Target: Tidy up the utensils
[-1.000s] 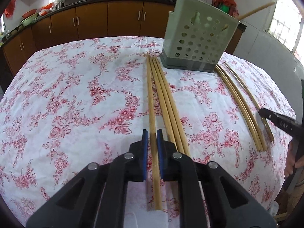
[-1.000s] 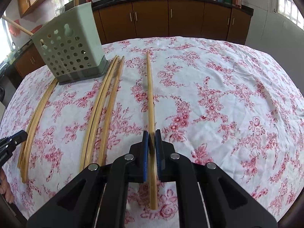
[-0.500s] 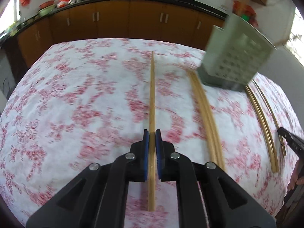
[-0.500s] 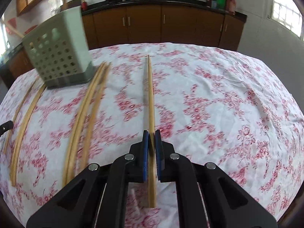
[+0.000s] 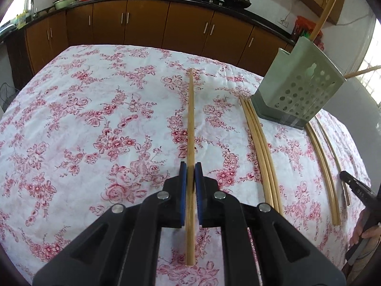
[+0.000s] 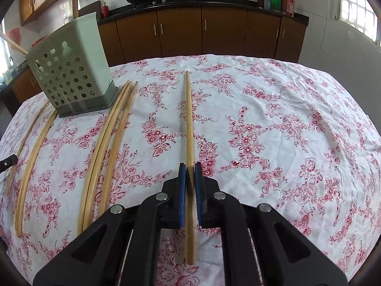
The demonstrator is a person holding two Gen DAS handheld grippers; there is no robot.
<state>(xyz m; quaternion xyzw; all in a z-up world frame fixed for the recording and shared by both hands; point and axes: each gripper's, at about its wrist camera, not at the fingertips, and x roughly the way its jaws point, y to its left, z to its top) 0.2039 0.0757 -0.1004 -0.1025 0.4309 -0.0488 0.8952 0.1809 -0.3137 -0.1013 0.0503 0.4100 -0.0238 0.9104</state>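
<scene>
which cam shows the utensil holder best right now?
Right wrist. The holder sits whole in frame, upper left, perforated face, dark base and a stick poking from its top all visible, with loose chopsticks beside it. Left wrist shows it too, at the right, more tilted by the fisheye.

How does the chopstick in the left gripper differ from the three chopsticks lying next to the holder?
The chopstick in the left gripper is alone and clamped between the shut pads of the left gripper; the three chopsticks lie free on the tablecloth, side by side. The three reach to the base of the holder; the gripped one is apart from it. All look like plain light wood.
</scene>
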